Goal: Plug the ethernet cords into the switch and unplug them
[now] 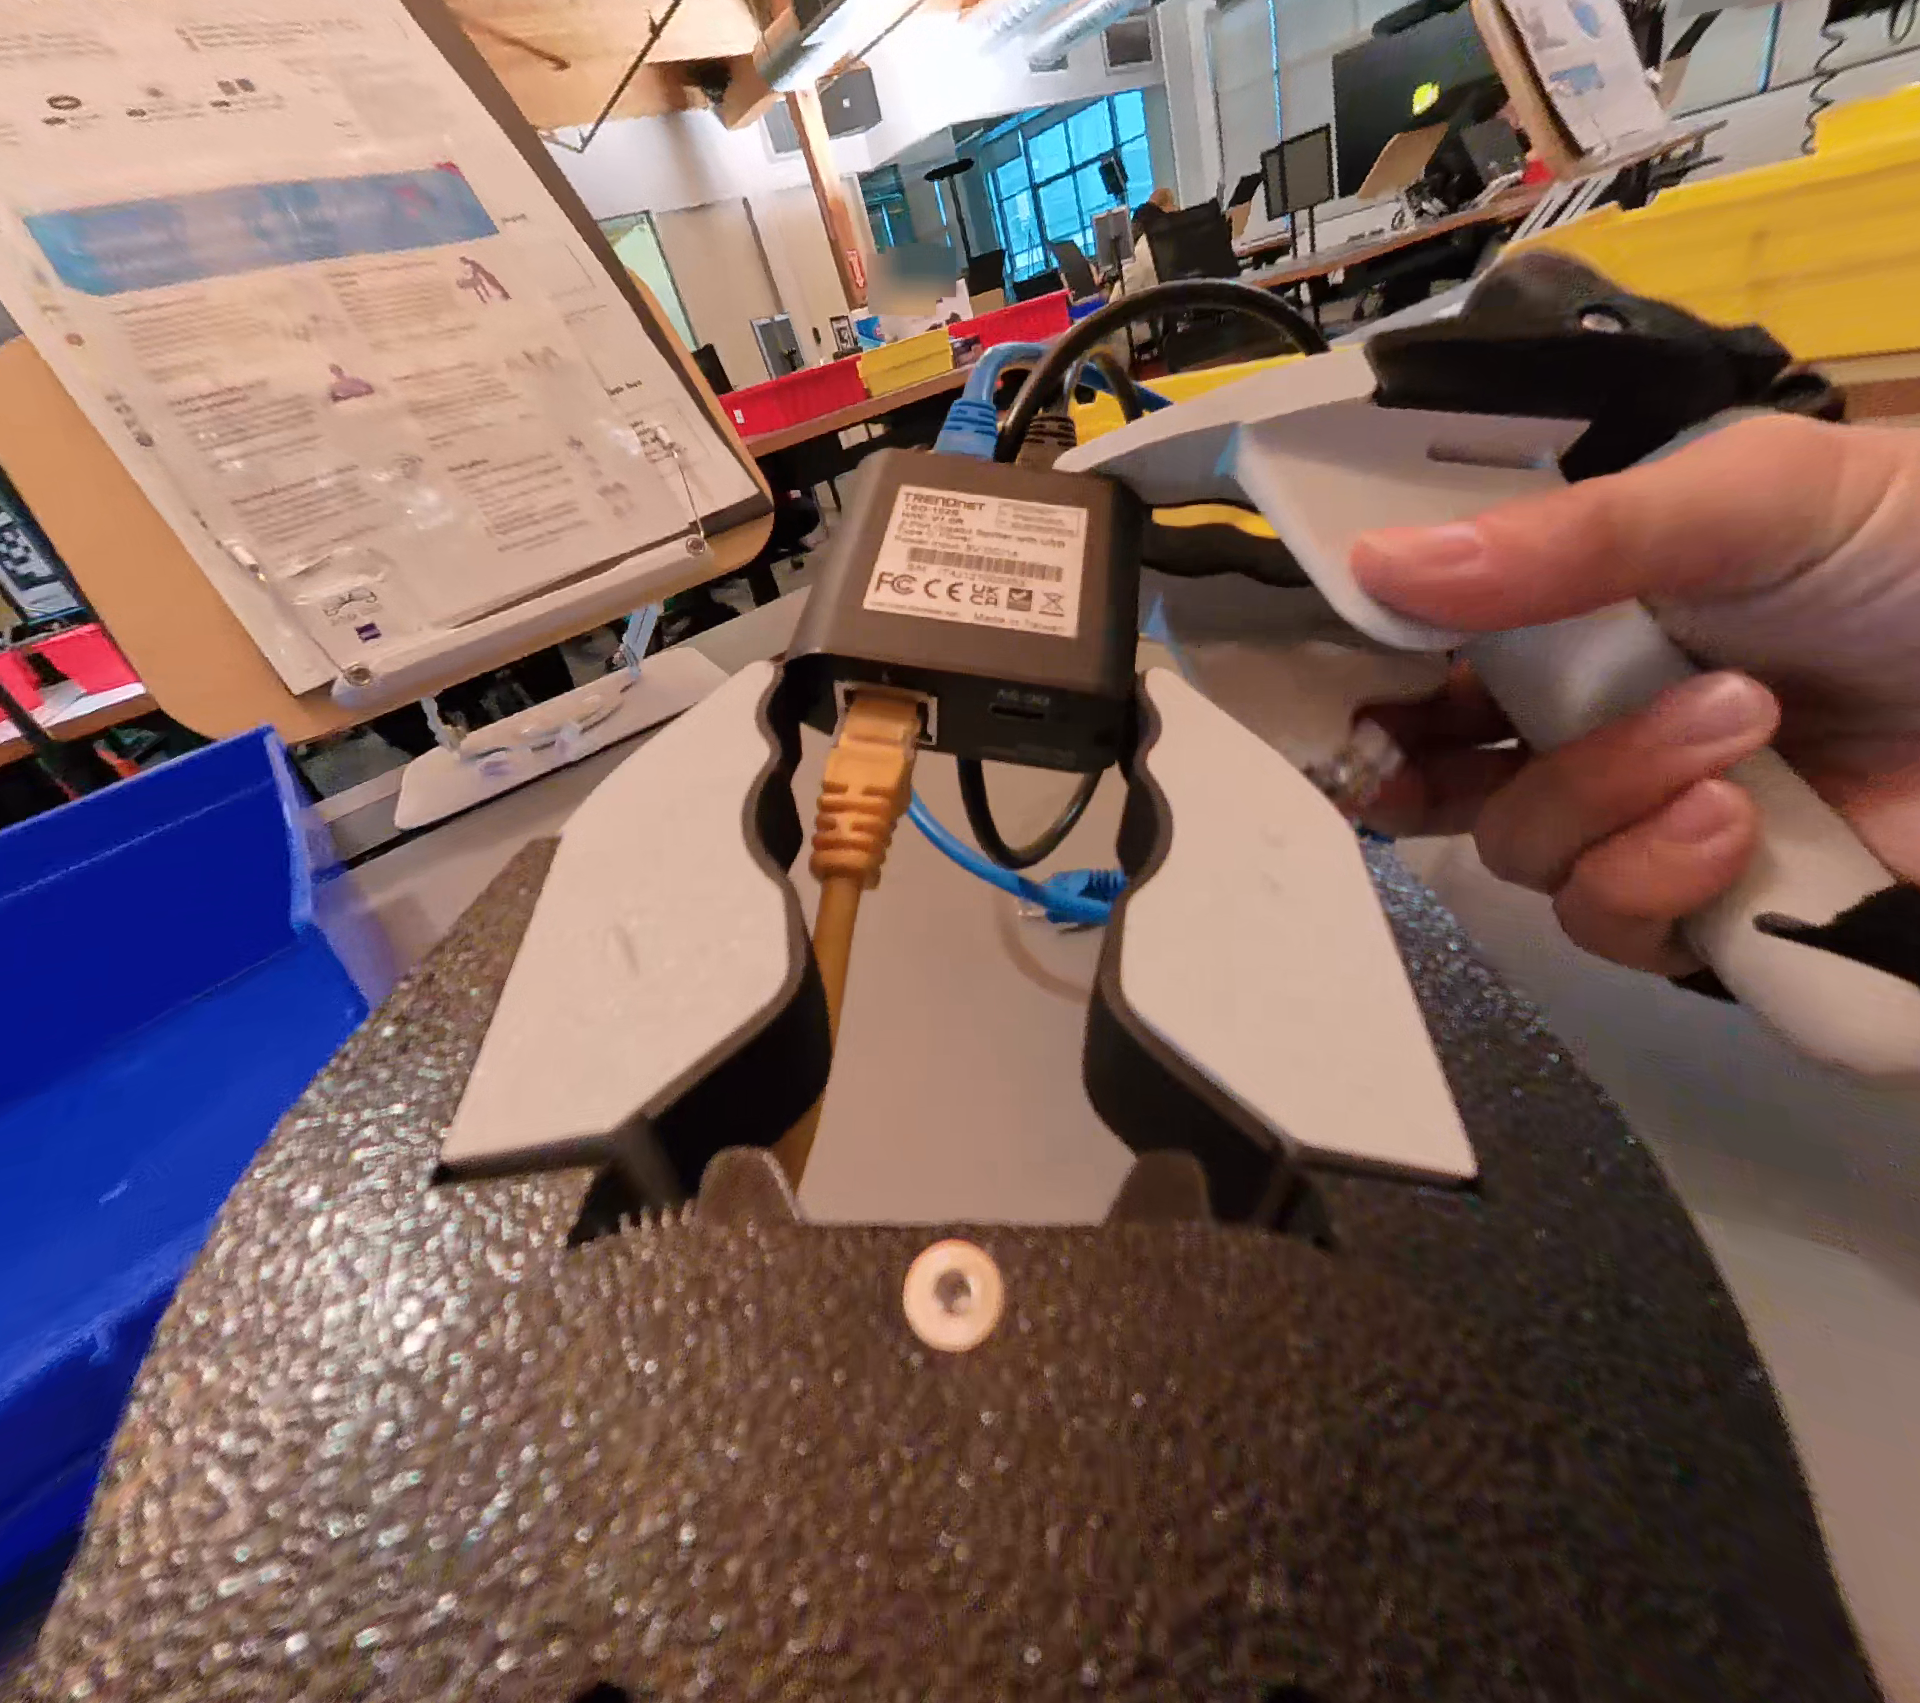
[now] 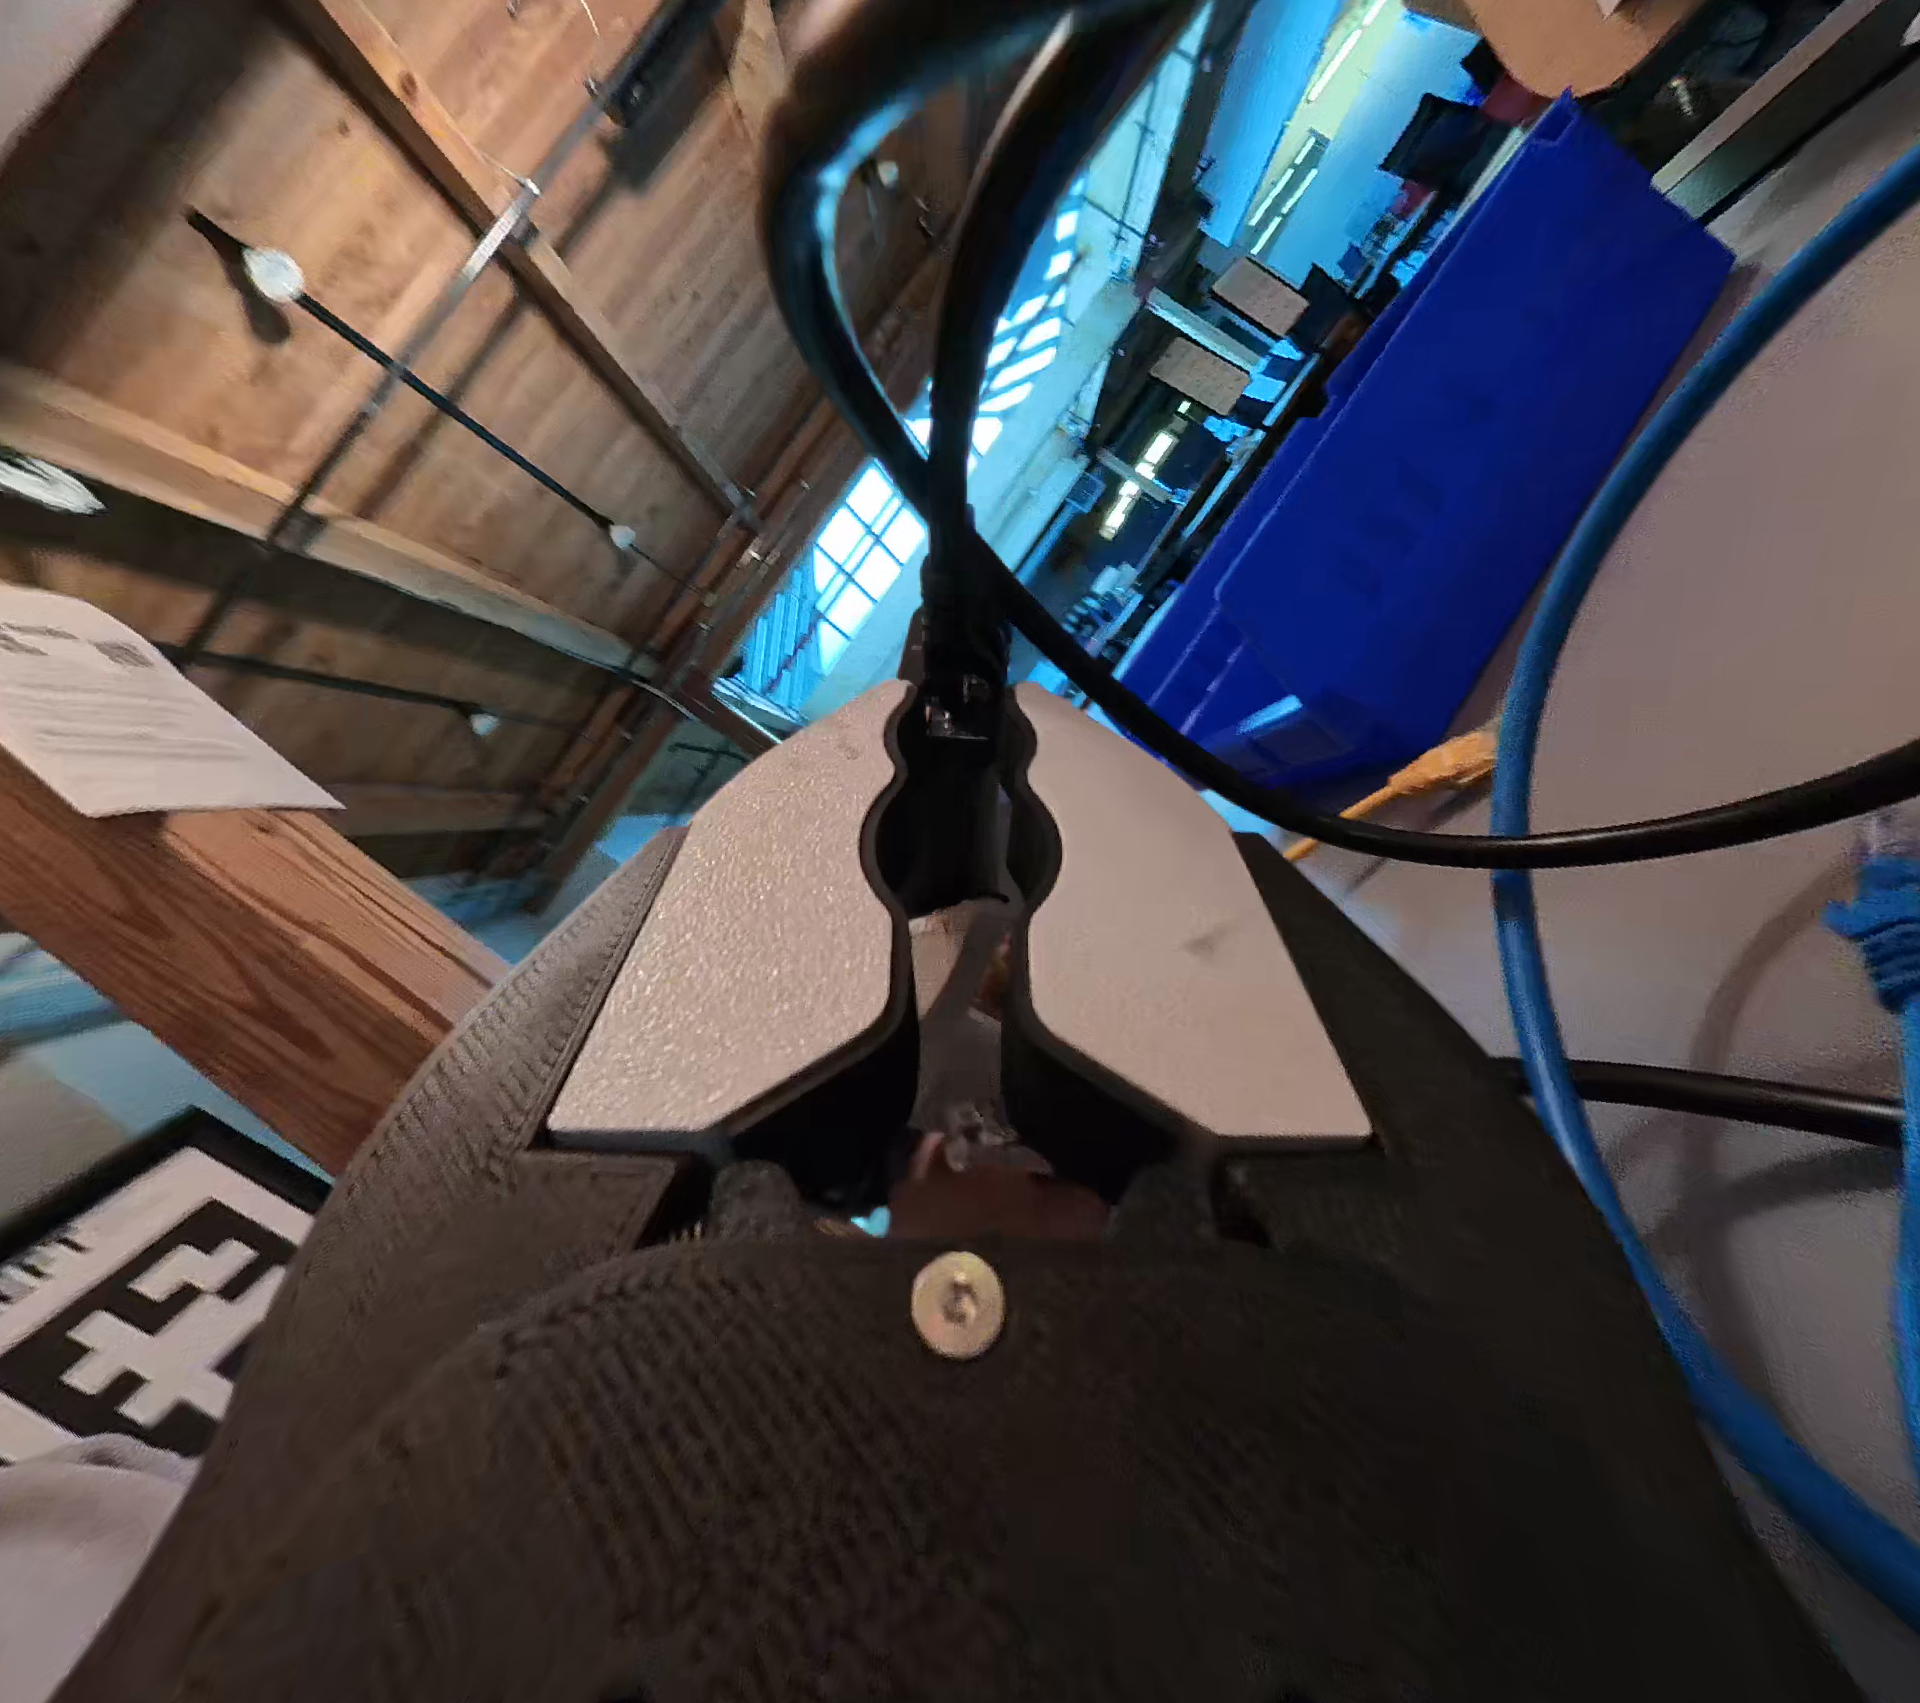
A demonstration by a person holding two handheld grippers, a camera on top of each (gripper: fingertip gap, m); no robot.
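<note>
My left gripper [image 1: 961, 718] is clamped on the small black switch [image 1: 971, 604], held up off the gray table [image 1: 1714, 1082] with its white label face up, fingers pressing its two sides. Yellow cord [image 1: 854, 812] is plugged into the near port and runs back down between my fingers. Blue cord [image 1: 971, 406] and black cord [image 1: 1049, 406] go into the far side of the switch; a loose blue plug [image 1: 1075, 900] lies on the table under it. My right gripper [image 2: 961, 723] is pinched on the black cord's plug [image 2: 961, 697], jaws nearly together around it; from the left camera it reaches in behind the switch, a hand [image 1: 1662, 697] wrapped on its handle. Can't tell from either view whether that black plug is fully seated, the angle is poor. Black cord loops off the right gripper's tips; blue cord [image 2: 1538, 822] arcs across the table on the right. Blue bin [image 1: 135, 1009] sits left of the switch, a document stand [image 1: 332, 323] behind it.
</note>
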